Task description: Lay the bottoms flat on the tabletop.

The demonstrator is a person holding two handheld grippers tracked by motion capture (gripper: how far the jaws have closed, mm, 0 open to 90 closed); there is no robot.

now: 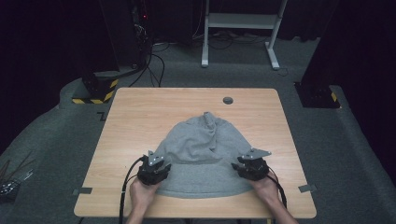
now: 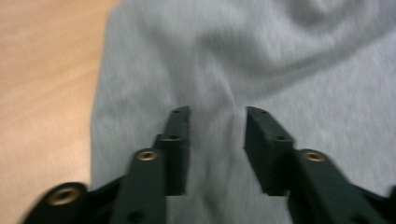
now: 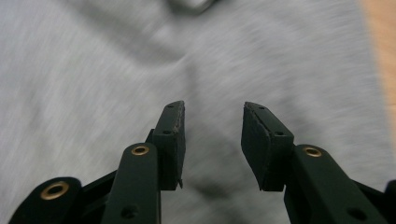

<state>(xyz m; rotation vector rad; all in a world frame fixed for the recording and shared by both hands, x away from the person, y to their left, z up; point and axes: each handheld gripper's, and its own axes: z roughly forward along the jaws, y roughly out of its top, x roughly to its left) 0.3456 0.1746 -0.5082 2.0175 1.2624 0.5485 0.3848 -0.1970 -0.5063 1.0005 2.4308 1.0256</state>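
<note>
Left tool [image 1: 154, 164] and right tool [image 1: 251, 164] both gaping moderately, nothing pinched between the jaws, cloth visible through each gap. Hovering low over the near corners of a grey sweatshirt [image 1: 205, 149], one at each side, probably lined up for a matched two-point pinch. Sweatshirt spread mostly flat at the middle of the tabletop [image 1: 135, 116], far end bunched into a small peak, near hem close to the front edge. Hands [image 1: 140, 193] gripping the tools from below.
</note>
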